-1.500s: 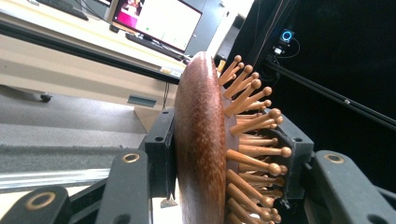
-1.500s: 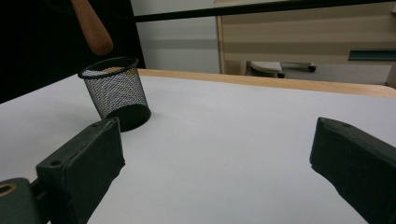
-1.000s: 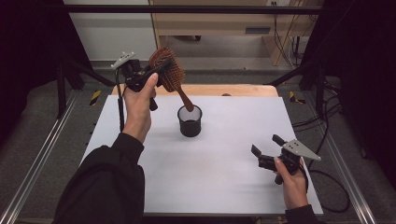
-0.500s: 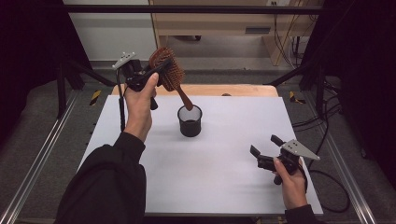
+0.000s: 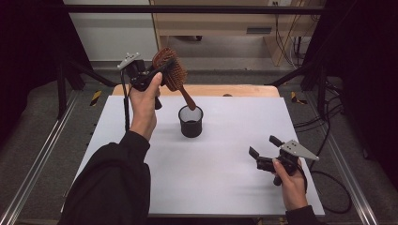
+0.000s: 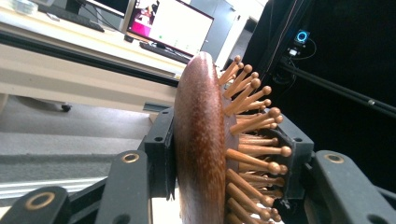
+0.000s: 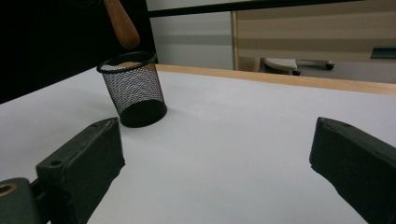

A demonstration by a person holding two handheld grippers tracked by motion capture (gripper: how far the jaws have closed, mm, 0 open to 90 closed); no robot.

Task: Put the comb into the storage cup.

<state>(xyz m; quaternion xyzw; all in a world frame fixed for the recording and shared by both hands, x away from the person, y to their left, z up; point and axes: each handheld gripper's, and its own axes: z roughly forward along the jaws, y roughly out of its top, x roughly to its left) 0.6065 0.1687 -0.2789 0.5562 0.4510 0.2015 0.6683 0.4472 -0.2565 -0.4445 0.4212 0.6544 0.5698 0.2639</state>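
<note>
- 2 grippers are at work: the left gripper (image 5: 157,75) is clamped on the head of the brush (image 5: 171,74), 1 jaw on the wooden back, the other on the bristles.
- The brush hangs tilted above the table (image 5: 225,183), handle tip just over the rim of the cup (image 5: 190,121).
- To do this well, I'd stand the handle more upright, centre it over the opening, lower it slowly, and let go only once it rests inside; the light mesh cup looks easy to tip.
- The right gripper (image 5: 264,151) hovers near the table's right edge, jaws apart and holding nothing; it could steady the cup.
- No brand, label or readable writing anywhere.
</note>
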